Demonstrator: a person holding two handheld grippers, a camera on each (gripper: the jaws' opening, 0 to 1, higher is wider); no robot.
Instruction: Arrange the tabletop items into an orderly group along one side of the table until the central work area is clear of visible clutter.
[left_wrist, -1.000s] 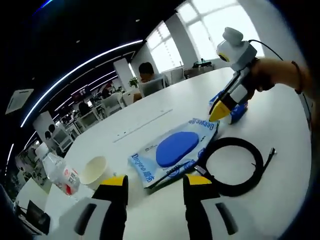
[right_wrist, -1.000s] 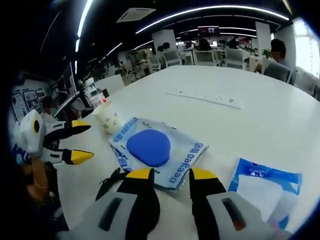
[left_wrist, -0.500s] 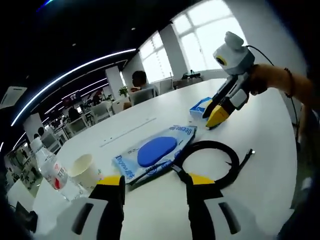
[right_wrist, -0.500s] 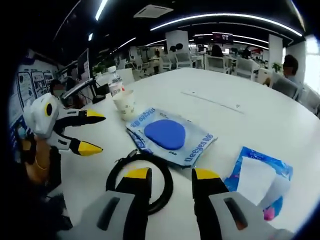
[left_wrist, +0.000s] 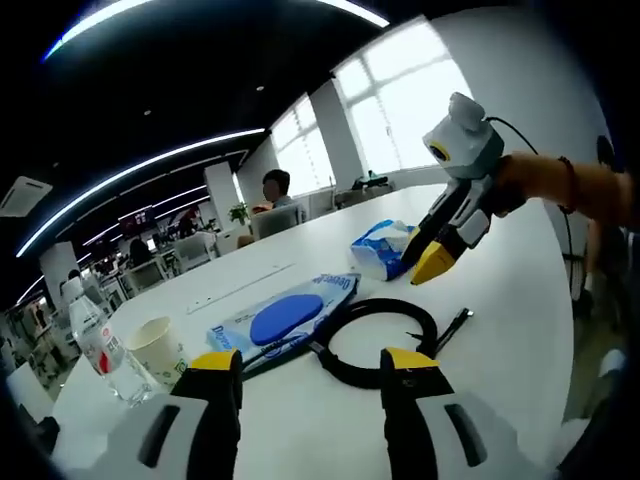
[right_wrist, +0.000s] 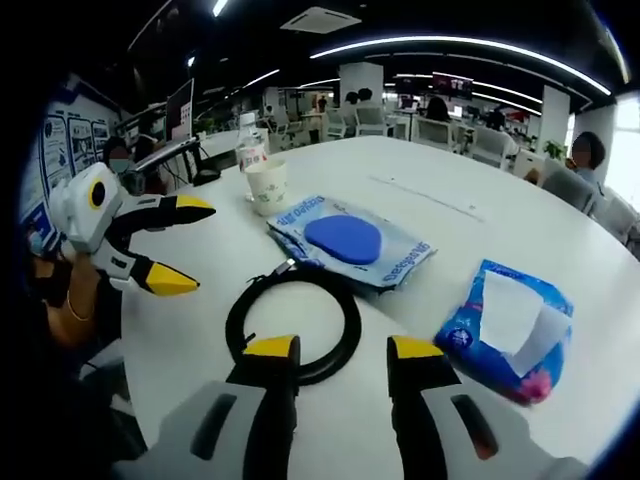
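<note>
Both tools are wide open & hold nothing: left tool (right_wrist: 170, 245), right tool (left_wrist: 432, 262). No grab yet. Next, I think: pick up the black cable (right_wrist: 293, 323) on the worktop (right_wrist: 520, 230).

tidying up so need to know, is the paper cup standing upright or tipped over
Upright. The paper cup stands on its base with its open mouth up, beside the water bottle on the white table.

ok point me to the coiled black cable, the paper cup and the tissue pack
coiled black cable (right_wrist: 345, 335), right gripper view, on the right side of its loop
paper cup (right_wrist: 266, 188), right gripper view, on the middle of its side wall
tissue pack (right_wrist: 470, 338), right gripper view, on the blue wrapper at its near end
</note>
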